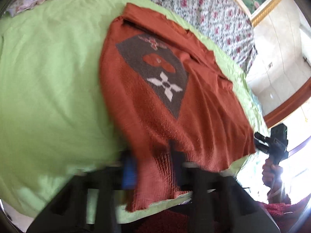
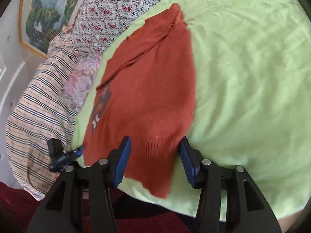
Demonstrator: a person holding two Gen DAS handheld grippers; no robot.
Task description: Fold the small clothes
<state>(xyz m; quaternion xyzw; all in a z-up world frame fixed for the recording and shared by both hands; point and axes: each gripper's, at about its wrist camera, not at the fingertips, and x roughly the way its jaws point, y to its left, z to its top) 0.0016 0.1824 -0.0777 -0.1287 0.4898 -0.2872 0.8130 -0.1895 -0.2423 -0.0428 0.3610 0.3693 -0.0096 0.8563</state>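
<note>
1. Across the lime-green sheet (image 2: 243, 68) lies a rust-orange knit sweater (image 2: 151, 89), spread mostly flat, with its ribbed hem hanging at the near edge of the bed.
2. From the left wrist camera you get the front of it: a grey patch (image 1: 155, 71) carrying a white four-petal flower and an orange heart shape. The far side of the sweater looks folded over in a couple of long creases.
3. Left gripper (image 1: 153, 167) is blurry, but its two fingers sit close together with the ribbed hem bunched between them, so it's pinching the sweater's bottom edge. One blue pad (image 1: 128, 172) shows just left of the cloth.
4. Right gripper (image 2: 155, 159) is spread wide, with the blue pads (image 2: 122, 159) on either side of the hem corner. The cloth sits in the gap; I can't tell whether either pad touches it.
5. Each camera catches the other tool: the right one shows up at the far right edge of the left view, held in a hand (image 1: 272, 174), off the bed's edge.
6. Round the sheet: a floral quilt (image 2: 108, 5) beyond the sweater, a striped plaid cloth (image 2: 38, 101) heaped at the left, and a framed landscape painting (image 2: 44, 9) on the wall.
7. Dark red carpet (image 2: 15, 203) shows below the bed edge.
</note>
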